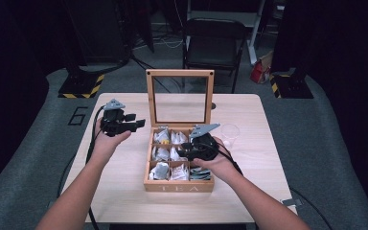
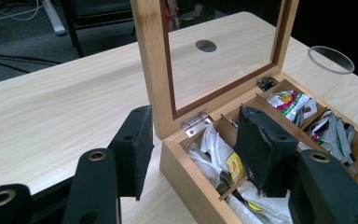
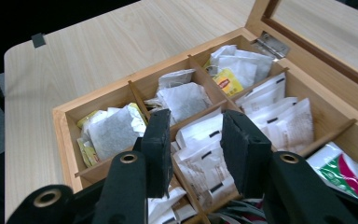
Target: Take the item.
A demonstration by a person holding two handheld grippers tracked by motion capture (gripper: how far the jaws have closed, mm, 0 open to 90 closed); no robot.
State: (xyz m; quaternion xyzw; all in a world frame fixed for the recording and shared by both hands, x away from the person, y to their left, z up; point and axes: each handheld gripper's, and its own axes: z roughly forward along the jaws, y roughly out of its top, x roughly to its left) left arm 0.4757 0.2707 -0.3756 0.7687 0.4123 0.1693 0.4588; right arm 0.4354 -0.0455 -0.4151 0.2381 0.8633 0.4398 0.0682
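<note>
A: Right tongs (image 3: 193, 151)?
B: Parted, grasping nothing, tilted down over white paper tea sachets (image 3: 205, 149) in the open wooden compartment box (image 1: 178, 187) mid-counter (image 1: 124, 191).
A: Left tongs (image 2: 191, 149)?
B: Released, level beside the box's left wall. Sachets beneath partly hidden.

tea box (image 1: 178, 186): light wood | tea bags (image 3: 205, 149): white, black marks | table (image 1: 249, 158): pale woodgrain
</note>
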